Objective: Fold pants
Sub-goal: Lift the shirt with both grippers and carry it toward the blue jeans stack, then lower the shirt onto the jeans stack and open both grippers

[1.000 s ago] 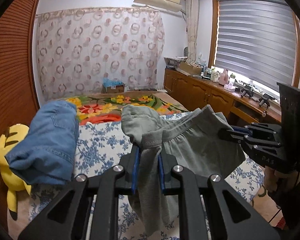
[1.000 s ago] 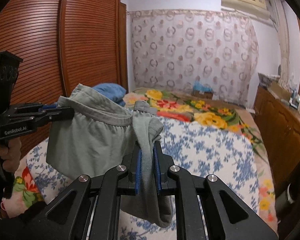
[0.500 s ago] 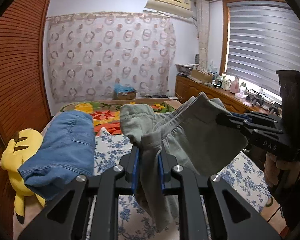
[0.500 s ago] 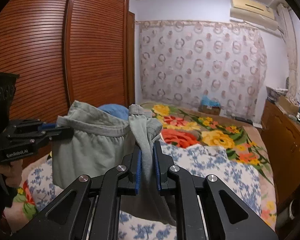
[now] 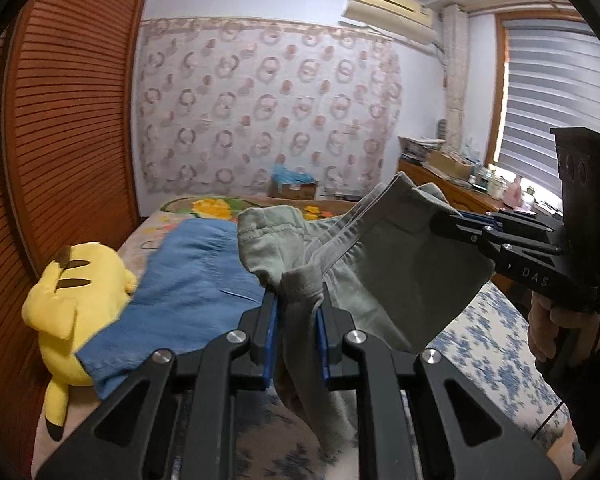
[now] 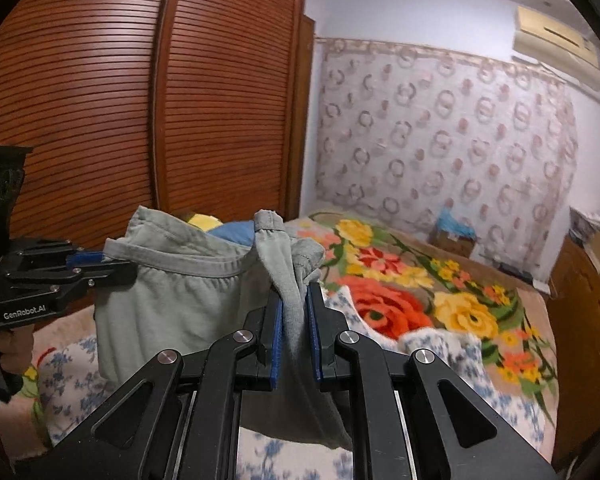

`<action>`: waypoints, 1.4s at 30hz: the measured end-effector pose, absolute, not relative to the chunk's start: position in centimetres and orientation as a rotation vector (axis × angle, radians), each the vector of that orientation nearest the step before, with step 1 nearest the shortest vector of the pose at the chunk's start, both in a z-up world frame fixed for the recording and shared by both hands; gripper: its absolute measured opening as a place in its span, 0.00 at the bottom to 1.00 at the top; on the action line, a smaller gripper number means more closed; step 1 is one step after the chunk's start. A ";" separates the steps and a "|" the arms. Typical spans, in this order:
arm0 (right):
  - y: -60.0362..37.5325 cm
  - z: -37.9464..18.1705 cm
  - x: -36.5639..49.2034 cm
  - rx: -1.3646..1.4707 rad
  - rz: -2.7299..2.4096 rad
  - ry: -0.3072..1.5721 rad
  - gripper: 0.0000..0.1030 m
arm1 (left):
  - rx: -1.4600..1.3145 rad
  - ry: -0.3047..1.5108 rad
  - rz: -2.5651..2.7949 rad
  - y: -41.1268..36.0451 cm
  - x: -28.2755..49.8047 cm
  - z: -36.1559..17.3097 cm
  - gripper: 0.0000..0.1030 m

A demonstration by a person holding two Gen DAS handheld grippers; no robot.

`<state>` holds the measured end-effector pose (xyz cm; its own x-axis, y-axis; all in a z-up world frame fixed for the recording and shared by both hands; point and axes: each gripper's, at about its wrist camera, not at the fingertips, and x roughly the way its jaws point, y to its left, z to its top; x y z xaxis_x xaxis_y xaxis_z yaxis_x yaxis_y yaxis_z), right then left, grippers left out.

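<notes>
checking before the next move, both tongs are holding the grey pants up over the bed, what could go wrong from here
1. Each tongs pinches only a bunched bit of the grey pants: the left tongs and the right tongs could let the cloth slip.
2. The pants hang crumpled between them, so laying them down like this may set in creases.
3. The folded blue jeans and the yellow plush toy lie close by on the bed and could be disturbed.

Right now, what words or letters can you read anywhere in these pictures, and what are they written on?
"GenRobot.AI": white letters on the black side of the left claw, seen from the right wrist camera.
"DAS": pale raised letters on the black body of the right claw, seen from the left wrist camera.
The boxes and bottles on the wooden counter by the window are too small and blurred to read.
</notes>
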<state>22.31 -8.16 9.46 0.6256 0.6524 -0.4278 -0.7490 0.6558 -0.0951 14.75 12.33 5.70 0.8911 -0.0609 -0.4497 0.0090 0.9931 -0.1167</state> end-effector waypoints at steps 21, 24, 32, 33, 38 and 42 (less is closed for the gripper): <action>7.3 6.4 31.7 -0.390 0.970 0.355 0.08 | -0.235 0.481 0.145 20.8 17.0 1.7 0.14; 9.2 5.7 32.3 -0.393 0.998 0.360 0.08 | -0.258 0.483 0.152 21.3 16.5 1.4 0.14; 13.0 3.9 34.0 -0.381 1.045 0.468 0.12 | -0.285 0.554 0.195 22.4 17.0 -0.4 0.14; 13.1 3.9 34.3 -0.360 1.041 0.495 0.14 | -0.293 0.560 0.196 22.6 16.9 -0.4 0.15; 12.3 4.6 34.8 -0.320 1.022 0.501 0.26 | -0.293 0.557 0.204 22.7 16.4 0.1 0.23; 11.0 5.2 34.8 -0.302 1.004 0.492 0.27 | -0.276 0.539 0.242 23.0 16.0 0.5 0.36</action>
<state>34.85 10.96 5.20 0.4422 0.7277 -0.5244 -0.8602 0.5096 -0.0182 16.05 23.02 0.48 0.8314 0.1537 -0.5339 -0.2972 0.9350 -0.1937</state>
